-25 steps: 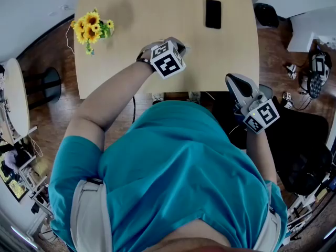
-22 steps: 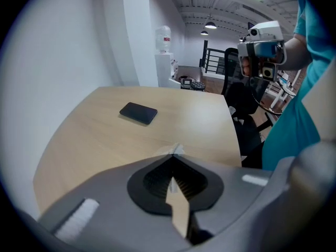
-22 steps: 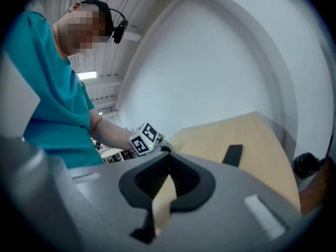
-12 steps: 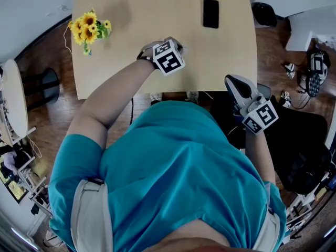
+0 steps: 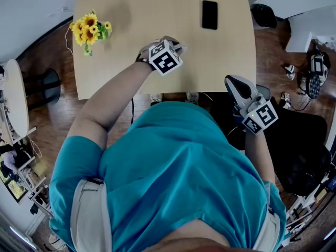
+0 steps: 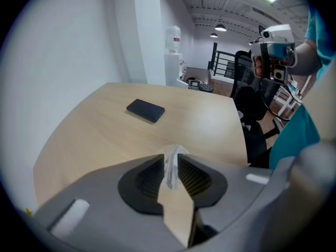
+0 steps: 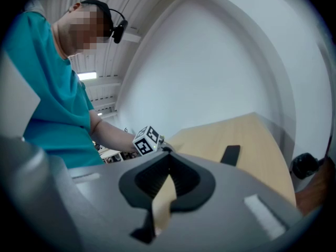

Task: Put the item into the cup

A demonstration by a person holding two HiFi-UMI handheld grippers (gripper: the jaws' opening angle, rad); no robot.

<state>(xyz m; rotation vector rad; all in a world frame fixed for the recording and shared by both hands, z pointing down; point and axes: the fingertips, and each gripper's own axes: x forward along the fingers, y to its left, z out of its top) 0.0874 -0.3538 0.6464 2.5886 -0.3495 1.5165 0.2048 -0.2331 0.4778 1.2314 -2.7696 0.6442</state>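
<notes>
Over the surface (image 5: 131,14), the left hand-held gripper (image 5: 176,45) is opening around a clear cup (image 6: 171,159).
The cup's thin rim stands between the parting jaws; the right hand-held gripper (image 5: 234,83), closed and empty, hangs off the edge.

Light wooden table (image 5: 131,46) on dark wood floor (image 5: 52,104).

No words, numbers or brand names can be read anywhere. The marker cube (image 5: 165,58) over the tabletop (image 5: 131,14) and the second cube (image 5: 261,117) beside it bear only black-and-white square patterns; the phone (image 5: 209,14) is plain dark.
</notes>
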